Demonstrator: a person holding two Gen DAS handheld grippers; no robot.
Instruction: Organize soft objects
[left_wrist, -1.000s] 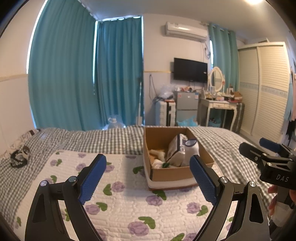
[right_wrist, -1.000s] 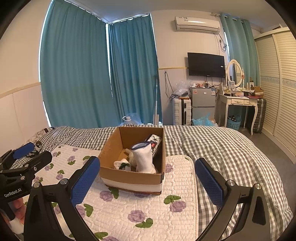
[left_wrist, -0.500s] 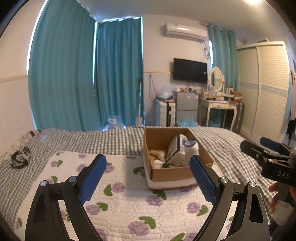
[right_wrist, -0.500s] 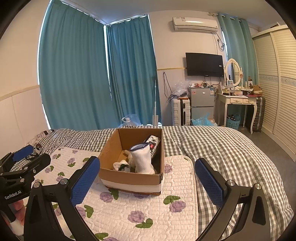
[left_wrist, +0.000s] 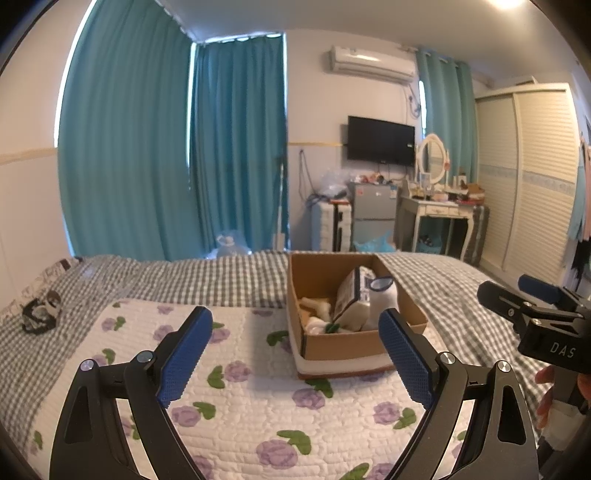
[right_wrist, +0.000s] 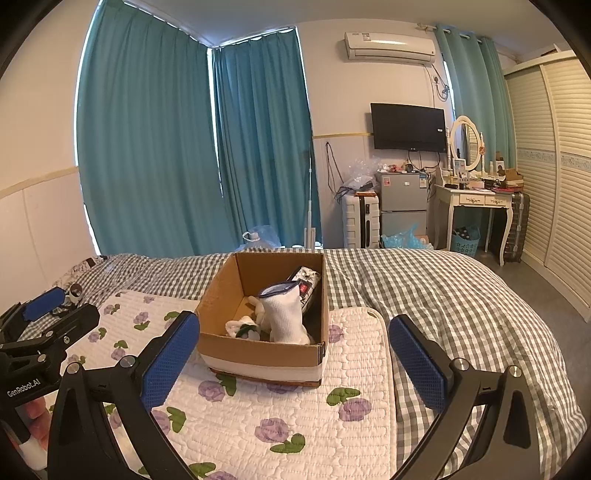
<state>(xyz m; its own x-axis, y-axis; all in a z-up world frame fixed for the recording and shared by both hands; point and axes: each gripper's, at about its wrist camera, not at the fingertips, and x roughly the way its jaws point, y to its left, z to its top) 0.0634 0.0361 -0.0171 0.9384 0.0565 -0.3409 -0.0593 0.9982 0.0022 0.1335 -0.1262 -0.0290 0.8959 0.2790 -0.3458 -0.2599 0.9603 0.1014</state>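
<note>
both grippers wide open and empty; cardboard box (right_wrist: 264, 334) of soft items sits centre frame ahead of the right gripper (right_wrist: 291, 360), right of centre for the left gripper (left_wrist: 295, 360), so right looks nearer.

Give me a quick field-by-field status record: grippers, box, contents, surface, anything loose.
left gripper: open, empty, above the mat
right gripper: open, empty, facing the box
cardboard box: open-topped, on the floral quilted mat
contents: upright white sock, small white soft items, a printed pack against the far wall
loose: dark bundle on the checked bedspread, far left
</note>
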